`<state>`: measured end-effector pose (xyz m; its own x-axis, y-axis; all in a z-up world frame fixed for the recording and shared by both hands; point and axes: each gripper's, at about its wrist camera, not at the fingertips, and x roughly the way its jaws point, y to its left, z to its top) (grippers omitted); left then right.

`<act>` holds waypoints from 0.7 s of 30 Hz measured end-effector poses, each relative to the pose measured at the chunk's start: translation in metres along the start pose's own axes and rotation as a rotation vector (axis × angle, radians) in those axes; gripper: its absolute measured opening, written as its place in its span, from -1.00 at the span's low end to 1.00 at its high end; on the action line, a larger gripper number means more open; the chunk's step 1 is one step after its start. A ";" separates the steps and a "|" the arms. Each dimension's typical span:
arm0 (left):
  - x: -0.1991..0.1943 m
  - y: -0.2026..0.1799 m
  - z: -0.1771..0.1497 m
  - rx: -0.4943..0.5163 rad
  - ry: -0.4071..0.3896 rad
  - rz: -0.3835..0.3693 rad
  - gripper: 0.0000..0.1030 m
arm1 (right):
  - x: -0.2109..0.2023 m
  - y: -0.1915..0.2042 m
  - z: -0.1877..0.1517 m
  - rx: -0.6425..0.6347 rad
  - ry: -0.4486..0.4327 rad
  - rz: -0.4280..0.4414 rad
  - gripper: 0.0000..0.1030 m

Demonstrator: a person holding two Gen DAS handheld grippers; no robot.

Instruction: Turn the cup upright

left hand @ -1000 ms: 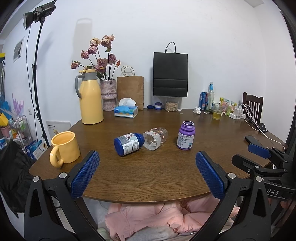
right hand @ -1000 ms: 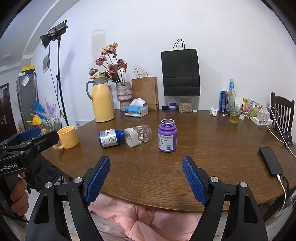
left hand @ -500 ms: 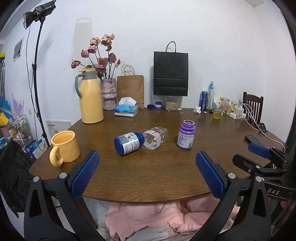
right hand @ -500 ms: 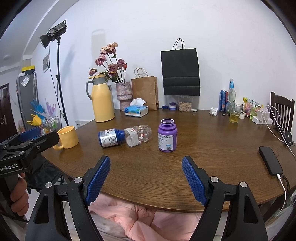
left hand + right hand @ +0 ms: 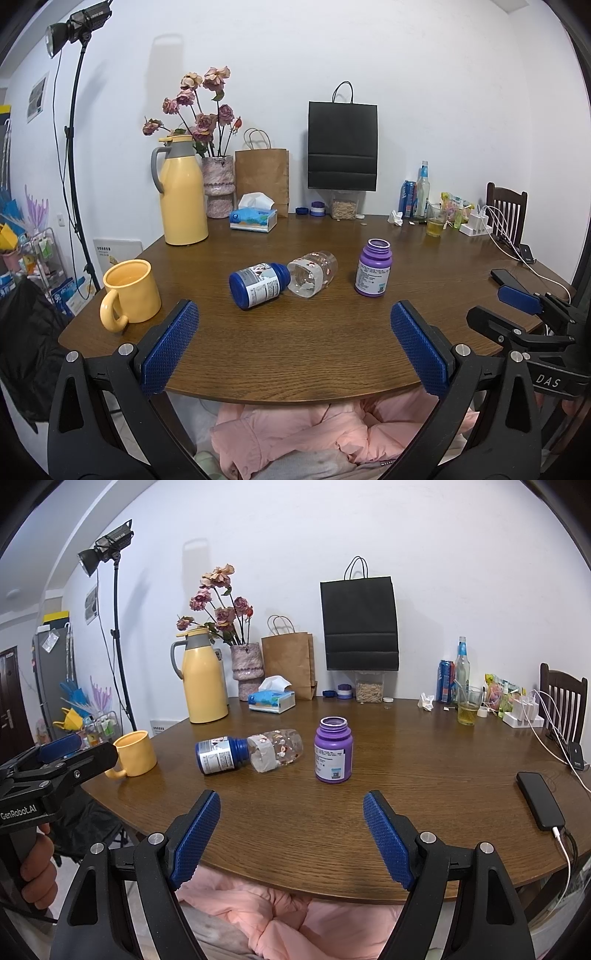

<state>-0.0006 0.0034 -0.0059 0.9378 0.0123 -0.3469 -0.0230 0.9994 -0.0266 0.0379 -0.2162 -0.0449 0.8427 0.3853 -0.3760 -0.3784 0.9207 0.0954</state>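
A clear patterned cup lies on its side mid-table, its mouth against a blue bottle that also lies on its side. Both also show in the right wrist view, the cup and the bottle. A purple bottle stands upright to their right. My left gripper is open and empty at the table's near edge. My right gripper is open and empty, also at the near edge.
A yellow mug stands upright at the left edge. A yellow thermos, flower vase, tissue box and paper bags line the back. A phone with cable lies at right. Pink cloth lies below the table.
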 end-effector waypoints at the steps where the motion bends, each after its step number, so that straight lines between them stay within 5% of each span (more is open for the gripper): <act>1: 0.000 0.000 0.000 0.000 0.001 0.001 1.00 | 0.000 0.000 0.000 0.000 0.000 0.000 0.63; 14: 0.004 0.001 0.004 -0.007 0.010 -0.007 1.00 | 0.002 -0.006 0.004 -0.001 -0.011 -0.015 0.63; 21: 0.040 0.014 0.004 -0.071 0.147 -0.041 1.00 | 0.017 -0.016 0.009 0.022 0.038 0.015 0.63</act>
<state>0.0376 0.0176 -0.0168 0.8777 -0.0382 -0.4778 -0.0154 0.9941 -0.1076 0.0619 -0.2233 -0.0443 0.8218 0.3965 -0.4092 -0.3819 0.9163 0.1211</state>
